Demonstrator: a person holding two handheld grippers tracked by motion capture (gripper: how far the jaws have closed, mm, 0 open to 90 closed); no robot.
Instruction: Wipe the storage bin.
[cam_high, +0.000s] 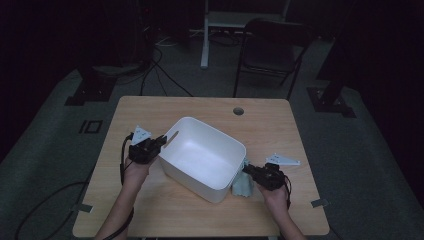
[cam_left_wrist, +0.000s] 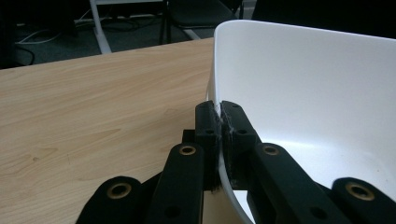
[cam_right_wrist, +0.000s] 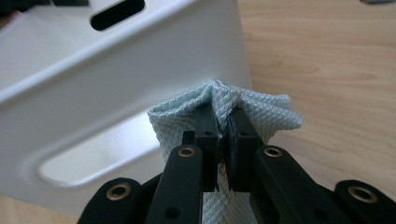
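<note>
A wooden counter (cam_high: 150, 210) seen from above in a dim room; a white plastic tub (cam_high: 202, 157) sits near its middle, turned at an angle to the counter's edges, open side up and with nothing visible inside.

The left gripper (cam_high: 159, 142) is clamped on the tub's rim at the corner nearest the counter's left edge; in the left gripper view the left gripper (cam_left_wrist: 219, 135) has one jaw outside the thin white wall and one inside, pinching it tight.

The right gripper (cam_high: 248, 170) sits just outside the tub's opposite corner, toward the counter's right edge and near edge; its jaws are closed tight on a pale blue-green cloth (cam_high: 241, 184). In the right gripper view the right gripper (cam_right_wrist: 223, 133) pinches a gathered fold of the cloth (cam_right_wrist: 261, 114), which bunches up above the jaws and hangs below them; the tub's outer wall, with a slot handle (cam_right_wrist: 116, 13) near its rim, stands directly behind and to the left of the cloth, very close or touching.

The relation that matters: the tub's opening lies up and to the left of the held cloth, over the rim, and the right hand is the nearer one to it; the likely move is a lift over the rim while the left hand steadies the tub.

The cloth is small, thin and limp, with a fine quilted diamond weave; it will drape and trail when lifted.
</note>
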